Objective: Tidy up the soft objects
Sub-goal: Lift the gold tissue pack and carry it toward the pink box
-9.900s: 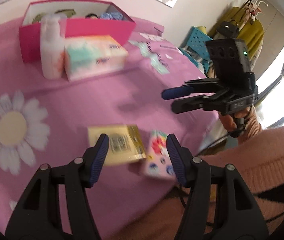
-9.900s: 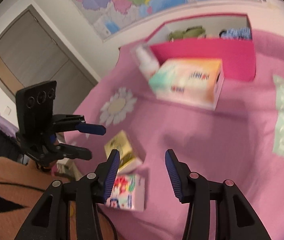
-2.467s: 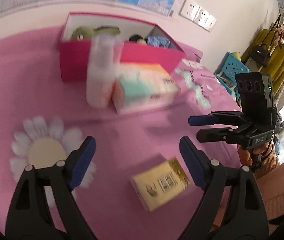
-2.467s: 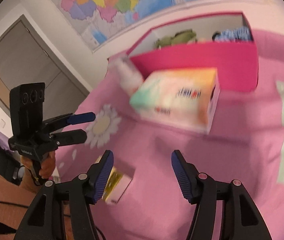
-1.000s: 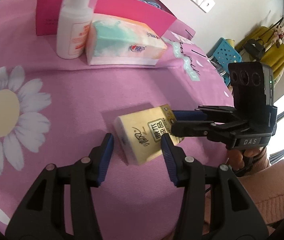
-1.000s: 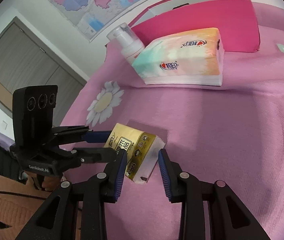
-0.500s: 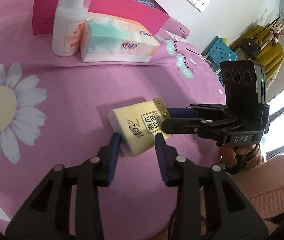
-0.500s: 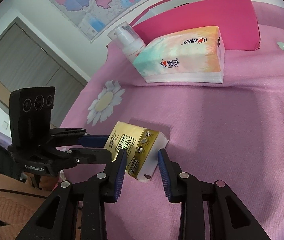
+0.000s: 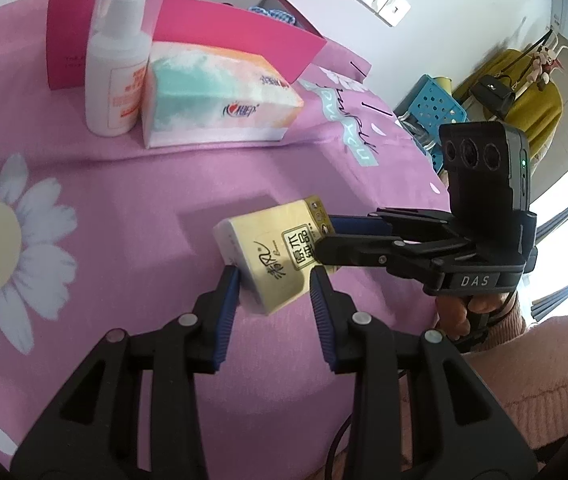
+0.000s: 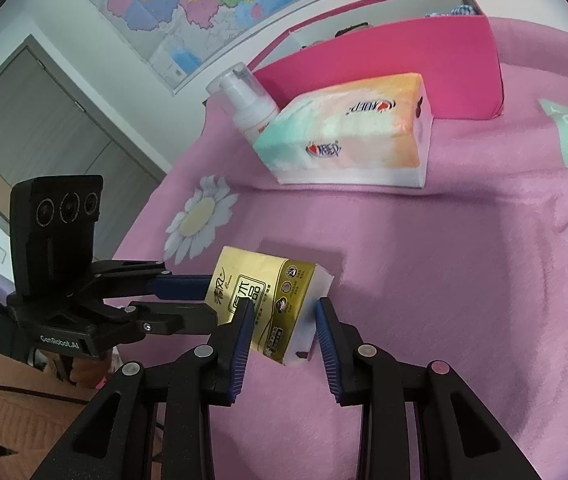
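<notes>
A small gold tissue pack (image 9: pixel 272 252) is held above the pink bedspread by both grippers, one at each end. My left gripper (image 9: pixel 274 284) is shut on its near end. My right gripper (image 10: pixel 282 314) is shut on the other end of the tissue pack (image 10: pixel 272 300). The right gripper also shows in the left wrist view (image 9: pixel 324 240), and the left gripper in the right wrist view (image 10: pixel 204 300). A larger pastel tissue pack (image 9: pixel 216 96) lies further back, also seen in the right wrist view (image 10: pixel 348 140).
An open pink box (image 9: pixel 244 28) with soft items inside stands at the back, shown too in the right wrist view (image 10: pixel 424 56). A white pump bottle (image 9: pixel 118 60) stands in front of it beside the pastel pack. A blue basket (image 9: pixel 432 108) is off the bed's right side.
Both grippers have closed from wide open onto the gold tissue pack and lifted it off the bedspread. In the last half second the pack has risen slightly.
</notes>
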A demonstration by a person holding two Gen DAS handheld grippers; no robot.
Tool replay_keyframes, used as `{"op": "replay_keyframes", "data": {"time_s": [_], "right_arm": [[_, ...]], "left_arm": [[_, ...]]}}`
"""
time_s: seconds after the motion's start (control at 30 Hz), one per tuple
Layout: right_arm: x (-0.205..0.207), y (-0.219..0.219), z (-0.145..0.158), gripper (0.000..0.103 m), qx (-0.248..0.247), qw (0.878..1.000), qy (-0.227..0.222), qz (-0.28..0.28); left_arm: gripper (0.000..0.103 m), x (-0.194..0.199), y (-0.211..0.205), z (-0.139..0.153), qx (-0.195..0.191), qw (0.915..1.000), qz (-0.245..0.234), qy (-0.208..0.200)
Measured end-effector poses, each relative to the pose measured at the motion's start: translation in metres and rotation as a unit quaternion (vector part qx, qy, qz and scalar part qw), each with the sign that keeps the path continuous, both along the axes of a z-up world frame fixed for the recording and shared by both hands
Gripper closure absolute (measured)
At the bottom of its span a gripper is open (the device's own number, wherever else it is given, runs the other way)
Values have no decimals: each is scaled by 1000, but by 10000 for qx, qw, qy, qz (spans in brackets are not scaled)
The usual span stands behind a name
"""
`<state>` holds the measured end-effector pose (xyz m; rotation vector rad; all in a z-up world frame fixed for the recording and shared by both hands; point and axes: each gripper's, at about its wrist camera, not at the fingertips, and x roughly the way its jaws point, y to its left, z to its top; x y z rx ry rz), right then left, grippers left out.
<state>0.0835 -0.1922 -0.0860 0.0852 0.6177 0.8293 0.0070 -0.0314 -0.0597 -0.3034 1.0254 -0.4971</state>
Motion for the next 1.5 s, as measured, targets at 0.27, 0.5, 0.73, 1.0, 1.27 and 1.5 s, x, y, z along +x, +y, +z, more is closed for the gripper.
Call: {"op": "replay_keyframes", "data": {"time_s": [0.27,0.5,0.73,1.0,1.27,1.5], "right_arm": [[1,-8,4,71,55,9999,-59,-72],[4,-11,8,71,80,9998,-89,-136],[14,-12,9,71,113,9995,-21,-296],[25,-11,10,69,126,9993,19,-343],[26,-14,6,69,162,9995,38,-280],[27,-14,8,72,185,9992,0,-342]], "left_arm": [[65,8,-2,1,-1,10000,26,-32],[65,14,-1,1,-3,10000,49,-41],[65,25,-3,-6,4,9999,96,41],[65,30,-1,-9,-17,9998,178,93],[65,31,-2,-8,-5,9999,144,83],[65,37,-2,-7,-21,9998,161,118]]}}
